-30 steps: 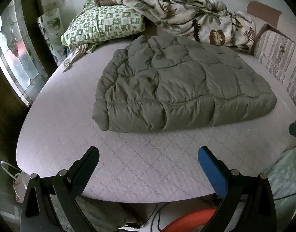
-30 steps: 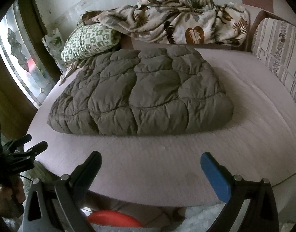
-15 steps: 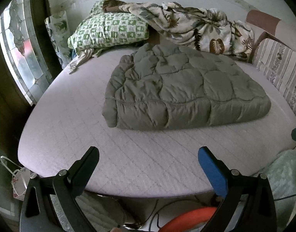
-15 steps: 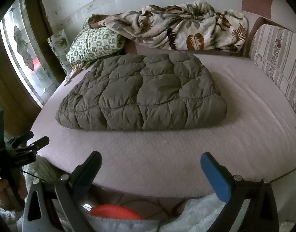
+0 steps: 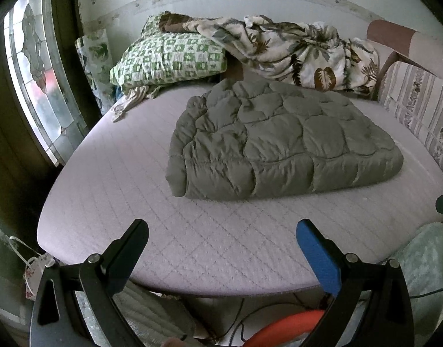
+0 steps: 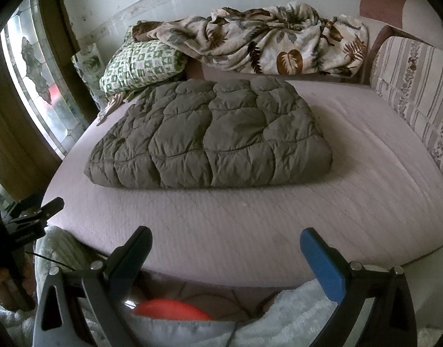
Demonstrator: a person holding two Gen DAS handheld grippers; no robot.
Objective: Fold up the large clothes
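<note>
An olive-green quilted puffer garment [image 5: 276, 141] lies folded into a thick rectangle in the middle of the pale pink mattress [image 5: 111, 179]. The right wrist view shows the same garment [image 6: 212, 136] from the other side. My left gripper [image 5: 221, 237] is open, hanging over the mattress's near edge, well short of the garment. My right gripper [image 6: 224, 243] is open too, empty, at the near edge and apart from the garment. The left gripper's body [image 6: 22, 225] appears at the left border of the right wrist view, held by a hand.
A green-checked pillow [image 5: 169, 57] and a crumpled leaf-print blanket [image 5: 296, 49] lie at the head of the bed. A striped cushion [image 6: 415, 86] lines the right side. A stained-glass window [image 5: 33, 66] is on the left. An orange object [image 6: 169, 309] sits below the bed edge.
Both grippers have drawn back and up from the bed, so the garment looks smaller and farther away. The garment itself has not moved, and both grippers stayed open.
</note>
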